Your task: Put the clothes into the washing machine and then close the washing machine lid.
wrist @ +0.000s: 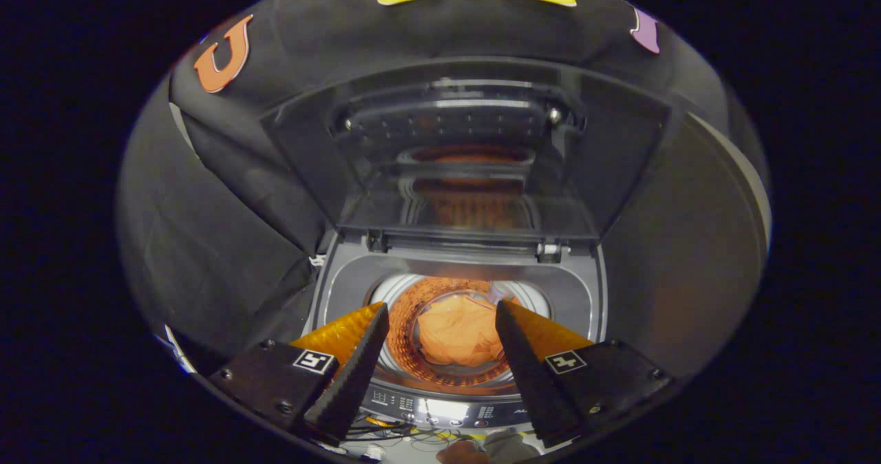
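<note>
We see the clothes (458, 340), a crumpled orange heap, lying in the drum (406, 326) of the washer (344, 285), beyond our fingers. Our tongs (442, 321) gape wide and hold nothing. The lid (468, 168) stands raised behind the drum, mirroring the orange. The control panel (440, 409) sits below, with loose cables (406, 429) beneath it.

Top-loading washing machine (460, 278) with lid (468, 168) raised upright at the rear; an orange garment (458, 340) lies crumpled in the drum (406, 312), seen between the parted, empty tongs (440, 326).
</note>
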A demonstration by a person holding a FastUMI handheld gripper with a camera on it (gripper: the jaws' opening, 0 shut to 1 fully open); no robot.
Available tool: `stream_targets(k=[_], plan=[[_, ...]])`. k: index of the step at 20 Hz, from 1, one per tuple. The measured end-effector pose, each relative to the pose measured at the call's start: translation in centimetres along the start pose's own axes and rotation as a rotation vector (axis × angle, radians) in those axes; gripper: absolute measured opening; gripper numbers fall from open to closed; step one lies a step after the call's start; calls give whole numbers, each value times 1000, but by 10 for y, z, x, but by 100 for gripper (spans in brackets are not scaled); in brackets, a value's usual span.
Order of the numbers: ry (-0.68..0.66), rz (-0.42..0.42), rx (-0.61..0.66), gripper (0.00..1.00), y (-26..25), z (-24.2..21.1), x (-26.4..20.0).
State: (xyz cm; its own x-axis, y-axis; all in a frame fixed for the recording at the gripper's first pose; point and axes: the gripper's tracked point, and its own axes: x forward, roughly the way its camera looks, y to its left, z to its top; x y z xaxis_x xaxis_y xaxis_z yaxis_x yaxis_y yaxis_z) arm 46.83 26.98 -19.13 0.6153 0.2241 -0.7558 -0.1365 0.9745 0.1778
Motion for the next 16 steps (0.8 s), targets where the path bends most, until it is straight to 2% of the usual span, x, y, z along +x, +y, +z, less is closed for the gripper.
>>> stream_targets(k=[6,13,16], plan=[[-84,7,-52,96,-6,60,-69],[-206,39,-88,96,4,150,-154],[-241,46,-96,96,9,178,-167]])
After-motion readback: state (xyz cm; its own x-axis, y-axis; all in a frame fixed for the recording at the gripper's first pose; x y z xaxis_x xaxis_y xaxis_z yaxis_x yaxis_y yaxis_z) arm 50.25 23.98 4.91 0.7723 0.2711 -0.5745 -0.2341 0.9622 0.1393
